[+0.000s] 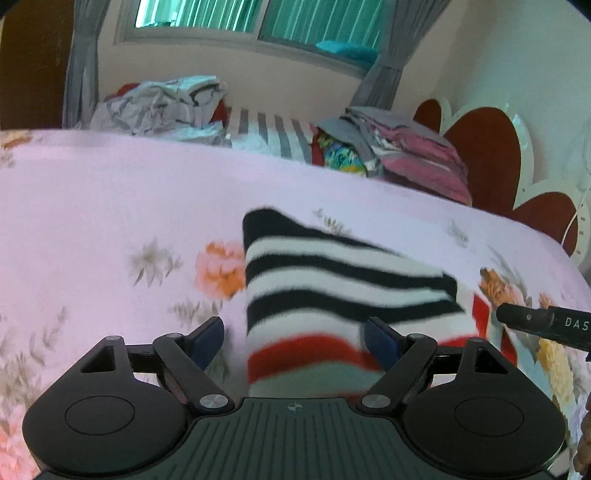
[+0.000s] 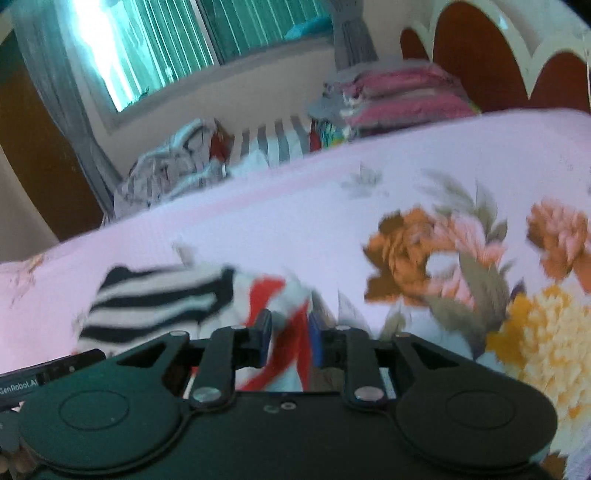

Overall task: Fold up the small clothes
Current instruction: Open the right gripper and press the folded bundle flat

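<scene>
- Your left claw is spread wide, its two fingers straddling the one striped garment on the bed.
- Your right claw pinches that garment's red-striped end.
- Two clothes piles sit at 12 o'clock.

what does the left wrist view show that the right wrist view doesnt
Only the left wrist view shows the left gripper, jaws wide open around the striped garment, and the right gripper's finger from the side. Only the right wrist view shows the right gripper closed on the garment's red and white edge, and the big yellow flower print. Both show the pink floral bedsheet, window and folded pink stack.
</scene>
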`<state>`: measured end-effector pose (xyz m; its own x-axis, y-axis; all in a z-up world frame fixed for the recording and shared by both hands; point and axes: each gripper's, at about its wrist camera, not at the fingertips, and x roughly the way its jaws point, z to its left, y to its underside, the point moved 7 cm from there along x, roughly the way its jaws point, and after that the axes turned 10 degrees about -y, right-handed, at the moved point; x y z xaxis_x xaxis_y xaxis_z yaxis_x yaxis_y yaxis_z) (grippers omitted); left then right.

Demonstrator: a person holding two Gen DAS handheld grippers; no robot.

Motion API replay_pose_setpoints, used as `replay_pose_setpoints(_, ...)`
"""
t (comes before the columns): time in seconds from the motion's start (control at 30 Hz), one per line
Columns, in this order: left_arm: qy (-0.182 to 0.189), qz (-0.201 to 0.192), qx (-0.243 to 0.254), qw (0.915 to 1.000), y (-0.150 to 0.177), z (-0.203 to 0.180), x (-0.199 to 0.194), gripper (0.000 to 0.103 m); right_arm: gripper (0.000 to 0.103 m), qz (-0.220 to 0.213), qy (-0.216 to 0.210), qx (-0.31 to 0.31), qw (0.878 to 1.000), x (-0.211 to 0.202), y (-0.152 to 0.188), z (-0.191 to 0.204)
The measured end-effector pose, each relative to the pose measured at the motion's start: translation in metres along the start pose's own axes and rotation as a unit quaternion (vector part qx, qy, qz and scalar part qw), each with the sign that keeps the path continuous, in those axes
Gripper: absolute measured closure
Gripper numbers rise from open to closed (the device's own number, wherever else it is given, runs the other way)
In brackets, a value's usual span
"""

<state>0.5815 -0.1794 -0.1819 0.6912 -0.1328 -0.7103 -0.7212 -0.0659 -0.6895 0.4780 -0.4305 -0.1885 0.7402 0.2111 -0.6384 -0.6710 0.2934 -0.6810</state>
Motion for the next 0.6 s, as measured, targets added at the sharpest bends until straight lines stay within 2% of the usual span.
replay_pose_setpoints(0.1, -0.011, 0.011, -0.002, 0.9999, -0.006, -0.001, 0.014, 0.021, 0.078, 0.013, -0.008, -0.012, 1.0, 0.016, -0.008, 0.011)
replay_pose_setpoints(0.3, -0.017, 0.039, -0.011, 0.999, -0.002, 0.003, 0.039, 0.02, 0.077, 0.043, 0.038, -0.025, 0.998, 0.044, 0.001, -0.003)
replay_pose_setpoints(0.33, -0.017, 0.037, -0.008, 0.9991, -0.001, 0.002, 0.039, 0.02, 0.074, 0.049, 0.041, -0.026, 0.998, 0.046, 0.004, -0.005)
replay_pose_setpoints(0.6, -0.026, 0.036, -0.003, 0.999, -0.003, 0.002, 0.029, 0.018, 0.073, 0.046, 0.03, -0.014, 0.998, 0.035, 0.004, -0.003)
